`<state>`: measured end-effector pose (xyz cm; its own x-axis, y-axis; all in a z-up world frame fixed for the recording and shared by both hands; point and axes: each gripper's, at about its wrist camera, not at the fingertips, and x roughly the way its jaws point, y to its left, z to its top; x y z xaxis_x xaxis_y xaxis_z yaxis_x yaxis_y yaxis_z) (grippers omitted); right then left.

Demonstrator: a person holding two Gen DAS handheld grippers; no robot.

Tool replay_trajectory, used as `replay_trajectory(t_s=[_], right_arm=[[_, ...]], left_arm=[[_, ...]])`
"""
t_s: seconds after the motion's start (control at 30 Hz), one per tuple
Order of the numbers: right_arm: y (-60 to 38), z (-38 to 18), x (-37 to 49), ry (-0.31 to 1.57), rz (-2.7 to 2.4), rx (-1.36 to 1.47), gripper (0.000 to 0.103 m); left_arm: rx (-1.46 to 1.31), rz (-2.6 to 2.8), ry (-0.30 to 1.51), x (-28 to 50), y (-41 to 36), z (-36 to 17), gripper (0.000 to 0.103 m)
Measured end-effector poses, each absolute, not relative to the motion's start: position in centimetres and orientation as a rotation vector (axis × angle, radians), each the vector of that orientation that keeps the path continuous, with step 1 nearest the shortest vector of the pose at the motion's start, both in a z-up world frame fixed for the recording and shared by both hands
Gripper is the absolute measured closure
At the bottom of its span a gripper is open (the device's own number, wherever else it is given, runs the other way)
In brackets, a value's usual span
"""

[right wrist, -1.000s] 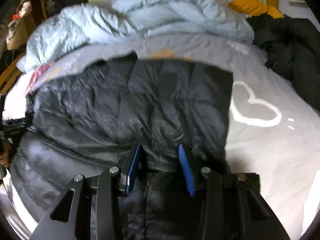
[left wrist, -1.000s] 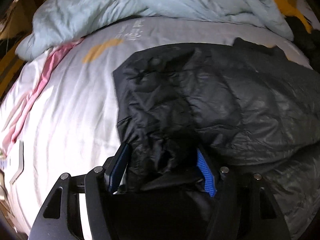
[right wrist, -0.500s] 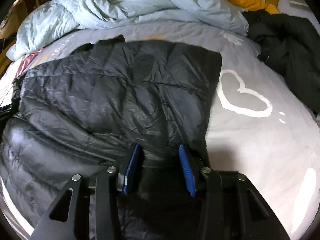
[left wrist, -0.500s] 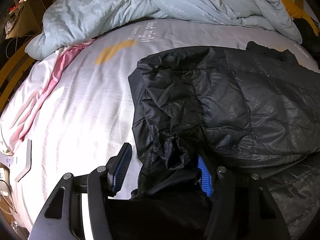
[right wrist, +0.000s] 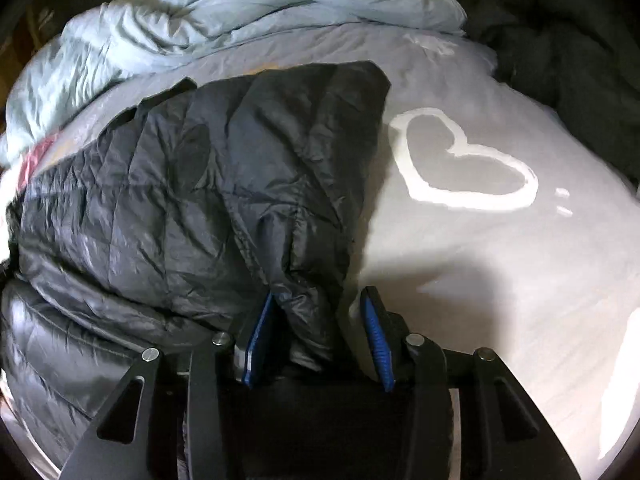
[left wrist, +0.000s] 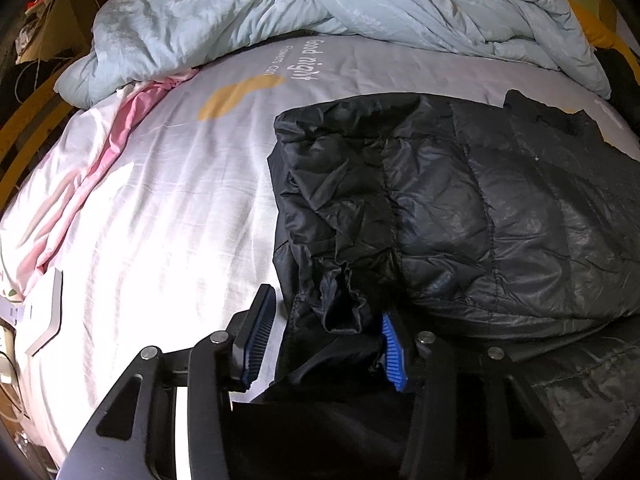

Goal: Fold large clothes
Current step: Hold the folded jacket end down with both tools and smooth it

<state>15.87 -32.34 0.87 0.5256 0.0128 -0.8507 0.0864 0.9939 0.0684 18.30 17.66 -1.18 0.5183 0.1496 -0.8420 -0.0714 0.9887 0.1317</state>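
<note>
Jacket (left wrist: 460, 216): black quilted puffer, lying folded over on the bed sheet (left wrist: 168, 208), toward your near edge, its far hem short of the blue duvet (left wrist: 320, 4).
Left gripper (left wrist: 326, 340): your jaws have just been closing; a crumpled fold of the jacket's left edge sits between them. The right pad touches the fabric, the left pad stands clear over bare sheet, so no pinch yet.
Right gripper (right wrist: 320, 332): the jacket's right edge runs between your jaws, against the left pad; the right pad is apart from it, over the sheet. Spread, not pinching.
Sheet: heart outline (right wrist: 460, 160) beside the jacket's right edge.
Far right corner: dark clothing (right wrist: 568, 60) heaped, well apart from the jacket.
</note>
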Motion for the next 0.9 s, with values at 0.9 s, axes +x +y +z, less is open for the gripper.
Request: replay_trajectory(t_s=[0.9], right_arm=[[-31.8,2.8,20.9,0.918,0.049,0.143,0.097]], left_arm=[[0.075,0.167,0.992,18.2,17.7,-1.4,0.054]])
